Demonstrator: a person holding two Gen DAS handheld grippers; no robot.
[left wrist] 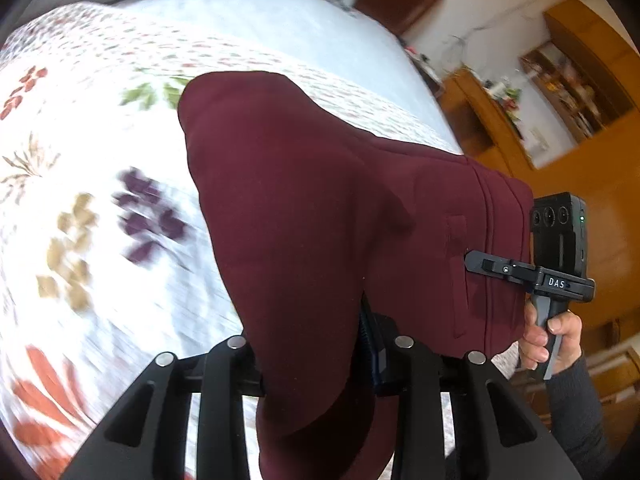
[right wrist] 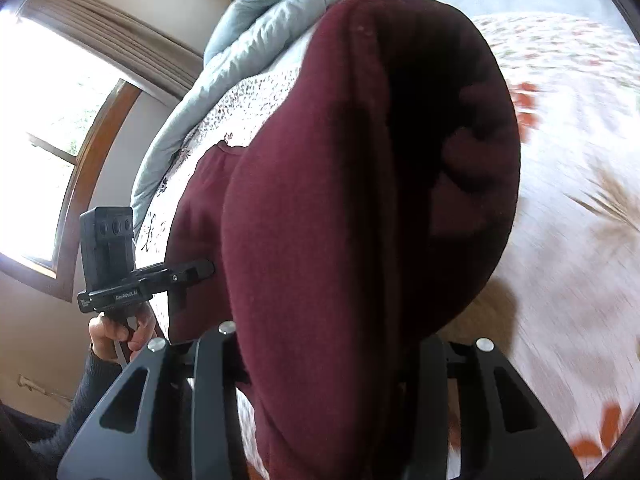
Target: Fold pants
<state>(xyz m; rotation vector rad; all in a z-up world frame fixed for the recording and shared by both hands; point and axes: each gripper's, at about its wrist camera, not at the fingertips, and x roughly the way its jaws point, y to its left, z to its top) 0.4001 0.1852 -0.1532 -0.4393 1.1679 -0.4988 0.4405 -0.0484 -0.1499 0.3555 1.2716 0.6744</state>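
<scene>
Maroon pants (left wrist: 304, 208) hide both tools' fingertips; the floral bedspread (left wrist: 80, 240) is motion-blurred.

Maroon pants (left wrist: 304, 208), white floral bedspread (left wrist: 80, 152)

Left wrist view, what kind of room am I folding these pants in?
Most likely a bedroom in a home: the maroon pants hang over a bed with a floral bedspread, a grey-blue duvet is bunched at its far end, and wooden cabinets line the wall.
</scene>
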